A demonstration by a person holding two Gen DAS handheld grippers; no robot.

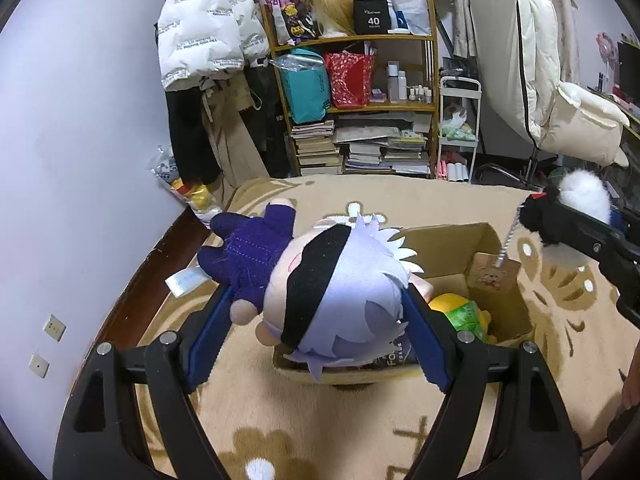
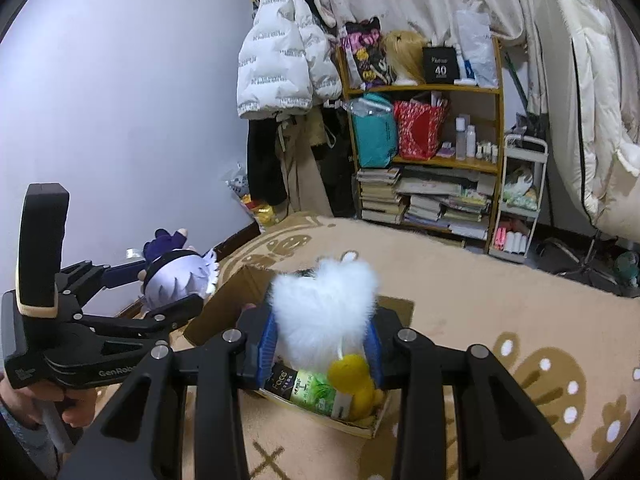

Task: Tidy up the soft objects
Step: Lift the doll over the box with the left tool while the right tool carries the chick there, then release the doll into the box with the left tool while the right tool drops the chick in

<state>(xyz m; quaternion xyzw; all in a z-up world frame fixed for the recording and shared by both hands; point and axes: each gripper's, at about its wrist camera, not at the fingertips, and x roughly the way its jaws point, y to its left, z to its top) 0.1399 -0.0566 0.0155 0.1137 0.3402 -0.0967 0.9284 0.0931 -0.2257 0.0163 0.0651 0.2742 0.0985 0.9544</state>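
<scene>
My left wrist camera looks along my fingers, close above the box (image 1: pixel 472 264), toward the shelf (image 1: pixel 352 80). My right wrist camera faces the same way from the box's (image 2: pixel 224 312) right. Both share box, rug (image 1: pixel 400 196) and shelf (image 2: pixel 432 128).

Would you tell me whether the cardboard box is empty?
Not empty: the cardboard box already holds a yellow plush and a green packet.
</scene>
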